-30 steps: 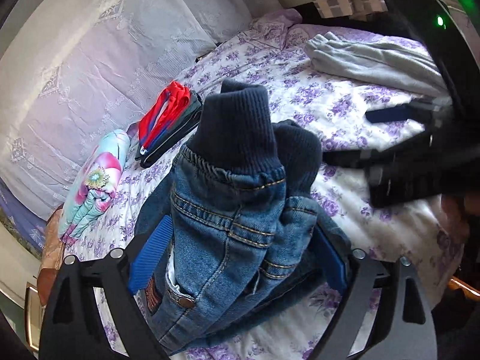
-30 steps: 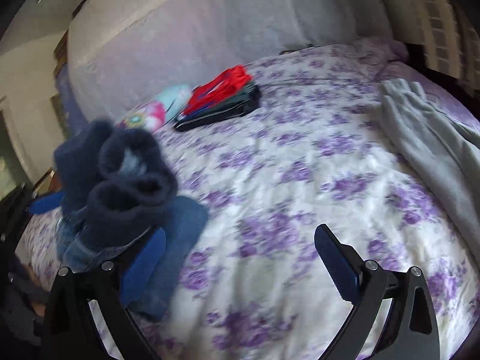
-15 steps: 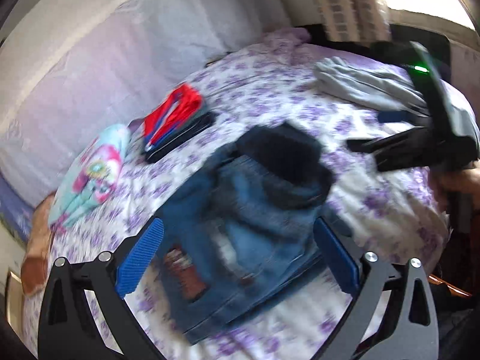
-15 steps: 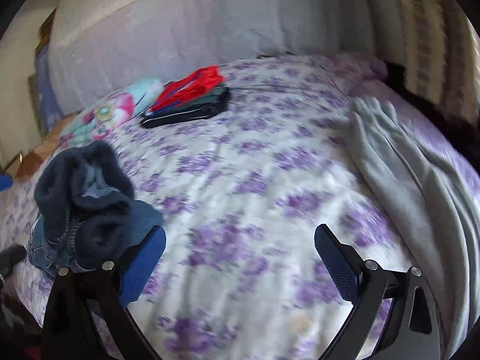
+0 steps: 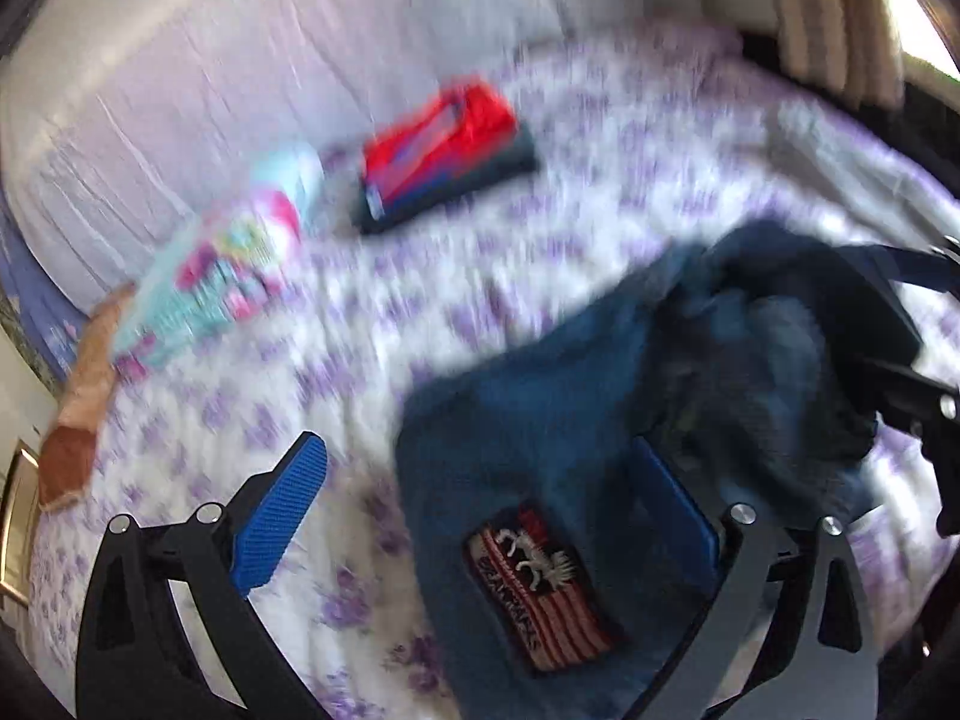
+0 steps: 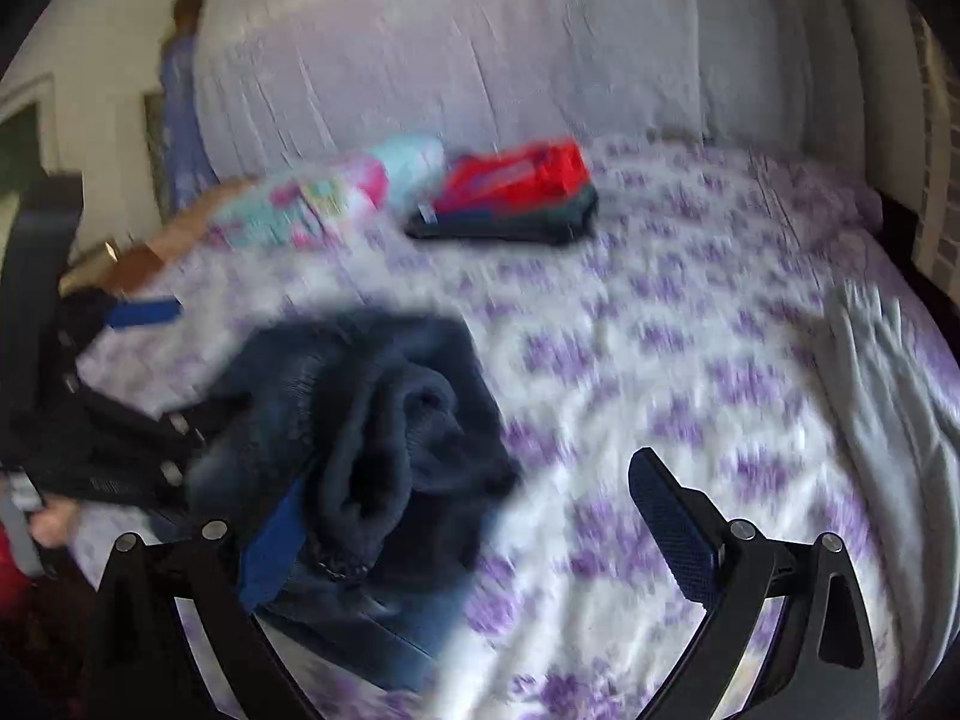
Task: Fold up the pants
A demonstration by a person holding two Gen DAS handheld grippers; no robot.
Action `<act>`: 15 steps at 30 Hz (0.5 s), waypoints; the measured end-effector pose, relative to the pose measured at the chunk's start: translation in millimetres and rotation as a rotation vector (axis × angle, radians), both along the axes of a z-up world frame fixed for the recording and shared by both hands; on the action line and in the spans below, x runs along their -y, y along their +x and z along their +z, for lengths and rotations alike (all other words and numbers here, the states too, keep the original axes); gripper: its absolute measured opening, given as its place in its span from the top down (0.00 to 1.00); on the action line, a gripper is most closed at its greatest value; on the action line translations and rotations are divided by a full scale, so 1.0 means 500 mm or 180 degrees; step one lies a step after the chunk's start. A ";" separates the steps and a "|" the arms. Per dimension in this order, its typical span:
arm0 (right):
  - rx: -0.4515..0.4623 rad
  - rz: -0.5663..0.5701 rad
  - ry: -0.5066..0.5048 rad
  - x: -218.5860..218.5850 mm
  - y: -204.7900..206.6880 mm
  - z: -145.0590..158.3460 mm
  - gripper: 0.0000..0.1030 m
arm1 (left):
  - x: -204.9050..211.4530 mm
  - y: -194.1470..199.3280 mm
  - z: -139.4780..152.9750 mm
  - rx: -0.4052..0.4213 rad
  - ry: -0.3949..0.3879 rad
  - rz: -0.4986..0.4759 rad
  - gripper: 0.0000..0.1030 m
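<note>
Since a second ago the jeans (image 5: 540, 432) have dropped from the left claw (image 5: 480, 516) onto the bed (image 5: 372, 312), lower right; both claws gape wide, empty. Folding looks nearly done, cuffs still bunched.

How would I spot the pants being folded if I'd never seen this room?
Start at the bed with the purple-flowered sheet. On its near edge lies a bundle of blue jeans, close by both open claws. Unlike the red-topped pile near the headboard, the jeans carry a red-and-white striped patch and dark knit cuffs.

Pants (image 5: 540, 420) on the bed (image 5: 372, 324) — folded stack (image 5: 444, 156) behind, pillow (image 5: 228, 276) left of it.
</note>
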State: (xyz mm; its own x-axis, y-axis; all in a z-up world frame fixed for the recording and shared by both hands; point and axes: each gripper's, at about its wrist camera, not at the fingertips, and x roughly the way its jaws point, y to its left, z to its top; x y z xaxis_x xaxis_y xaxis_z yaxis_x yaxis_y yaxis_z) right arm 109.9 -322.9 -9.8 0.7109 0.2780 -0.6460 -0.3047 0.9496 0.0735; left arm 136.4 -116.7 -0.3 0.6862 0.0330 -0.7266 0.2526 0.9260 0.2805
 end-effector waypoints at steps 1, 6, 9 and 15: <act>-0.0162 -0.0029 0.0107 0.022 0.002 -0.036 0.03 | -0.003 0.004 -0.021 -0.0072 -0.0096 -0.0022 0.04; -0.0406 -0.0033 0.0628 0.071 0.000 -0.080 0.03 | -0.035 0.009 -0.043 -0.0186 -0.0638 0.0067 0.04; -0.0053 0.0048 0.0335 0.043 -0.031 -0.003 0.03 | -0.042 -0.014 -0.025 -0.0032 -0.0563 0.0026 0.04; 0.0332 0.0052 0.0330 0.016 0.006 0.121 0.03 | -0.034 -0.049 -0.019 0.0110 -0.0451 -0.0022 0.05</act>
State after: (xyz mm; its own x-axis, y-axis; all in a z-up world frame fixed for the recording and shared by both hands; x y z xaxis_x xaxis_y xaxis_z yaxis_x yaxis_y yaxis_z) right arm 112.9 -330.9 50.6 0.7675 0.3515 -0.5361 -0.3310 0.9335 0.1382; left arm 112.2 -99.6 -9.6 0.7108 -0.0732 -0.6996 0.2516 0.9552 0.1556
